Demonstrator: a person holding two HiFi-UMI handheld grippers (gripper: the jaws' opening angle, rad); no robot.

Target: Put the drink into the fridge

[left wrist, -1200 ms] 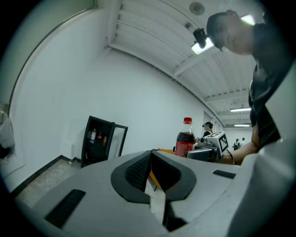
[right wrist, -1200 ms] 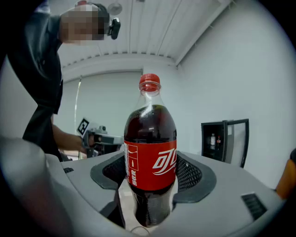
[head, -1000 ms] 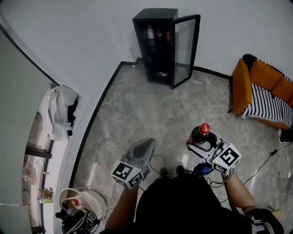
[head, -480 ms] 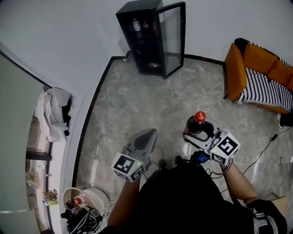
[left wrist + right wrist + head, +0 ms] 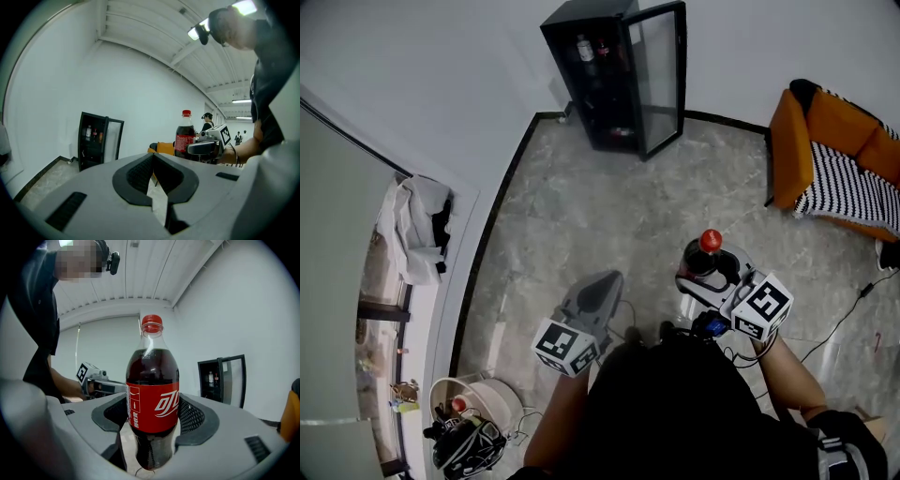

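Your right gripper (image 5: 710, 274) is clamped on the cola bottle (image 5: 152, 394), which stands upright with the jaws pressing its label from both sides. That grip looks the same as a second ago. What has shifted is the framing: the fridge (image 5: 605, 75) has slid a little left and up in the head view, though it's hard to say whether you've closed any distance. It stands well apart across the floor (image 5: 609, 216), glass door (image 5: 661, 75) open. Your left gripper (image 5: 598, 292) is closed on nothing, so most of the carry is likely still ahead.
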